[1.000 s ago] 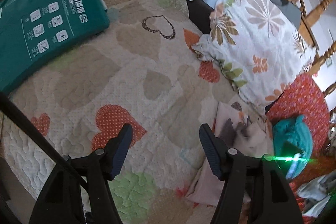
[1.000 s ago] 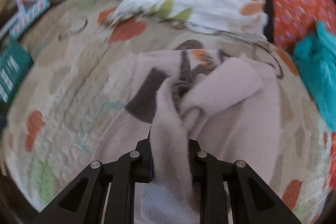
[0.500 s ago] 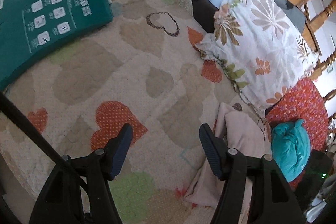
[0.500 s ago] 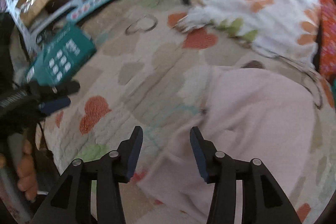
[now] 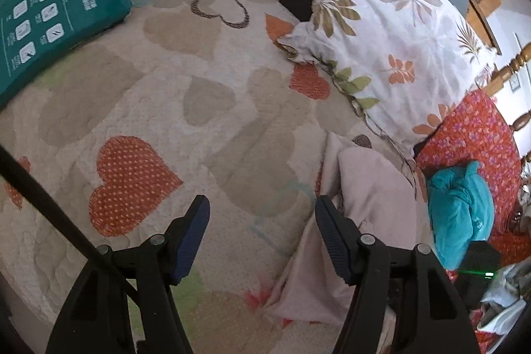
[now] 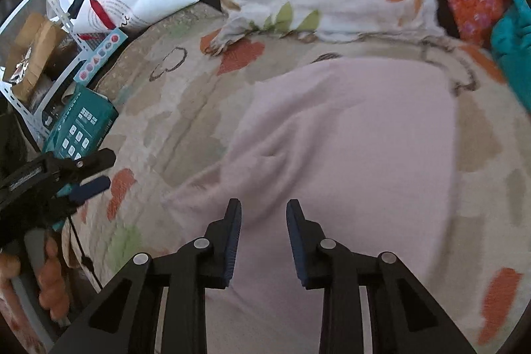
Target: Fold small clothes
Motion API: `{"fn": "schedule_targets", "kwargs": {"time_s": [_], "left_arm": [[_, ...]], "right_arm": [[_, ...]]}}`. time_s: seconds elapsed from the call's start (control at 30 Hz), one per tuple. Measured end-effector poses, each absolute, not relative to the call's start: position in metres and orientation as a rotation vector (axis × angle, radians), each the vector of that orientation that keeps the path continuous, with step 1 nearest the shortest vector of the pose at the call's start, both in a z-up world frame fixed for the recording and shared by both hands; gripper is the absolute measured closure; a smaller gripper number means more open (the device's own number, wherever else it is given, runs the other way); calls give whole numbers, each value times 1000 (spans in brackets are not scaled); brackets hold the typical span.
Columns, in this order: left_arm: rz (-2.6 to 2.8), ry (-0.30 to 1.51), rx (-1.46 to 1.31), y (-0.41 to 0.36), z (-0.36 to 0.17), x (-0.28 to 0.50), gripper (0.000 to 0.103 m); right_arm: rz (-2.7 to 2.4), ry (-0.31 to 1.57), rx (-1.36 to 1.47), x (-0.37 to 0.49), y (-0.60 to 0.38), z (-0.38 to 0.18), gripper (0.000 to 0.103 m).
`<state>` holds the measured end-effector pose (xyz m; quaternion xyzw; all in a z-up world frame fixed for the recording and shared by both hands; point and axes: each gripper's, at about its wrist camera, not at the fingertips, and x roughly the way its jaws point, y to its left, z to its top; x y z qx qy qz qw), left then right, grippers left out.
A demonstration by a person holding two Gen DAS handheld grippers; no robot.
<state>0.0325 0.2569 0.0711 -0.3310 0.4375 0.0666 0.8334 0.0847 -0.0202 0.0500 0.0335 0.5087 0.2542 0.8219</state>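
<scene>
Both grippers (image 5: 262,218) (image 6: 263,221) agape over pink garment (image 6: 348,138) on quilt (image 5: 149,82)

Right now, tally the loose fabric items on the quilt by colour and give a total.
Pale pink garment: 1
Teal garment: 1
White floral pillow: 1
Total: 3
</scene>
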Motion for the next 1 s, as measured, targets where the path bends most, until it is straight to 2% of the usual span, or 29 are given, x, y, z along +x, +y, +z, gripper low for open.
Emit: {"fn": "schedule_targets", "kwargs": {"time_s": [0.13, 0.33, 0.5, 0.53, 0.57, 0.63, 0.73, 0.77, 0.83, 0.87, 0.93, 1.0], "left_arm": [[154, 908, -701, 262, 74, 33, 38], [94, 957, -618, 234, 64, 45, 38], [-15, 1025, -535, 192, 48, 60, 38], [-30, 1039, -512, 185, 44, 63, 38], [-42, 1054, -484, 177, 40, 65, 38], [-60, 1089, -432, 163, 30, 68, 38], [-66, 1128, -403, 154, 17, 69, 38], [-74, 1139, -413, 153, 14, 69, 40], [-126, 1149, -465, 155, 10, 68, 73], [-139, 1156, -475, 155, 11, 67, 92], [-128, 1133, -463, 156, 19, 61, 93], [-136, 1112, -473, 158, 31, 49, 94]], "right_arm": [[647, 1174, 66, 81, 16, 17, 69], [834, 1256, 11, 40, -5, 24, 69], [707, 1091, 42, 13, -80, 61, 68], [649, 1059, 48, 11, -94, 65, 61], [557, 1025, 55, 12, -111, 68, 47], [442, 1009, 108, 16, -140, 62, 34], [428, 1055, 210, 24, -156, 37, 33], [437, 1062, 252, 25, -159, 26, 33], [489, 1087, 348, 29, -161, 9, 34], [524, 1111, 399, 32, -159, 1, 42], [564, 1152, 450, 39, -154, -7, 78], [598, 1170, 501, 38, -159, -1, 83]]}}
